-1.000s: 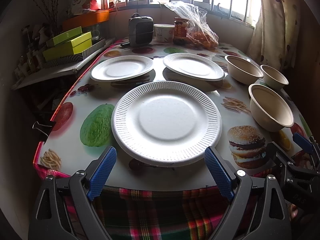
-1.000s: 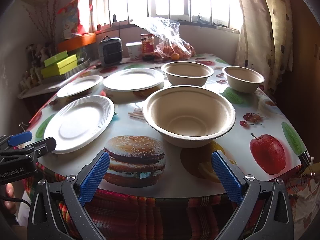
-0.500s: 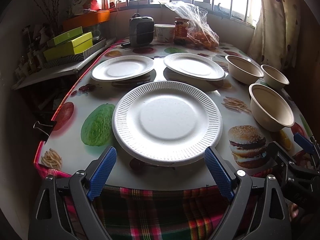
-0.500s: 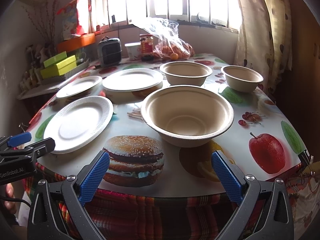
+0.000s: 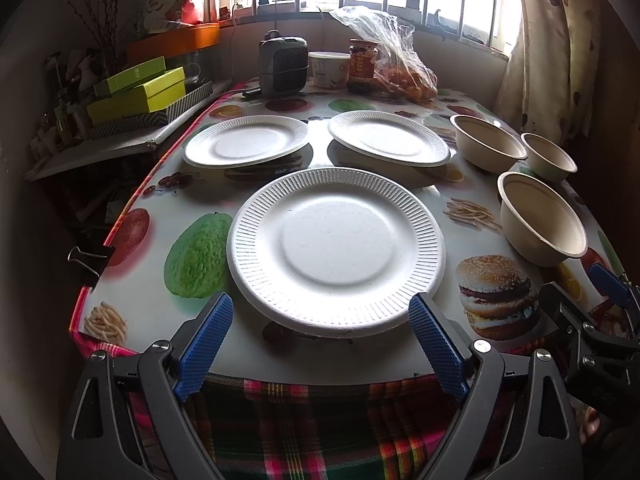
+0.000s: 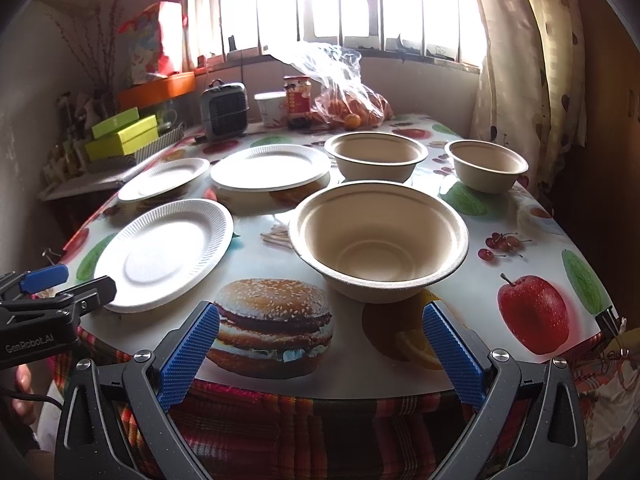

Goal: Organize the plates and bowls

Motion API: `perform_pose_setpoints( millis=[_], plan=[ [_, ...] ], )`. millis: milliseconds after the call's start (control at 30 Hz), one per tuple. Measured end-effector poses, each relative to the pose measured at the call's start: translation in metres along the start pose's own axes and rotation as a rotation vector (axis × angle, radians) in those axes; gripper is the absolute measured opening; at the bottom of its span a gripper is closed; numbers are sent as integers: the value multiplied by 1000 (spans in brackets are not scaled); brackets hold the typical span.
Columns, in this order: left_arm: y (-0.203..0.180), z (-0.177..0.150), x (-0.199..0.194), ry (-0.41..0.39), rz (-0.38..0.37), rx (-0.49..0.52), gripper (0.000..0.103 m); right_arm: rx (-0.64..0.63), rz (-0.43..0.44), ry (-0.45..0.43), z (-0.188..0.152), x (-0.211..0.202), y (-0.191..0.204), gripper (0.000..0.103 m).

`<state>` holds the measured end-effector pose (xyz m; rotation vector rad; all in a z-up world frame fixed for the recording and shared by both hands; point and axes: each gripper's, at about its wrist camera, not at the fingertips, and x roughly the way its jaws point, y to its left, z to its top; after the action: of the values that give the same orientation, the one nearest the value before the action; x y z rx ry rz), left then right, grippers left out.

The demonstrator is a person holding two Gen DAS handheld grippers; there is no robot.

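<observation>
Three white paper plates lie on the table: a near plate (image 5: 336, 250), a far left plate (image 5: 246, 146) and a far right plate (image 5: 388, 142). Three beige bowls stand to the right: a near bowl (image 6: 378, 246), a far middle bowl (image 6: 376, 156) and a small far bowl (image 6: 486, 164). My left gripper (image 5: 322, 340) is open and empty at the table's front edge, just before the near plate. My right gripper (image 6: 320, 350) is open and empty at the front edge, just before the near bowl. The near plate also shows in the right wrist view (image 6: 164, 254).
The table (image 5: 160, 184) has a fruit-print cloth. At its far end stand a small grey heater (image 5: 282, 64), a white tub (image 5: 330, 68), a jar (image 5: 362, 65) and a plastic bag of oranges (image 5: 404, 72). Green boxes (image 5: 138, 92) sit on a shelf at the left. A curtain (image 6: 520, 60) hangs at the right.
Both grippers have edged slightly forward toward the table. Nothing on the table has moved.
</observation>
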<state>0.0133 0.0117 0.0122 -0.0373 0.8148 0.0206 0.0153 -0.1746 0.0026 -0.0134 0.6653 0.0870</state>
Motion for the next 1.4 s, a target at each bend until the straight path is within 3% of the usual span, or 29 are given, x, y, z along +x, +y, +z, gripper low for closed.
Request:
perform_pose_setpoints(
  millis=[300, 700, 833, 1300, 1400],
  plan=[
    [14, 14, -8, -30, -7, -12, 90, -54, 37, -42, 23, -8, 17, 103],
    [78, 60, -10, -70, 10, -119, 90, -126, 133, -115, 105, -4, 43, 103],
    [102, 77, -10, -100, 24, -160, 90, -150, 166, -85, 135, 14, 57, 103],
    [155, 131, 26, -49, 36, -244, 90, -306, 298, 2, 215, 89, 125, 103],
    [160, 141, 35, -41, 41, -250, 89, -313, 342, 54, 227, 118, 139, 102]
  ],
)
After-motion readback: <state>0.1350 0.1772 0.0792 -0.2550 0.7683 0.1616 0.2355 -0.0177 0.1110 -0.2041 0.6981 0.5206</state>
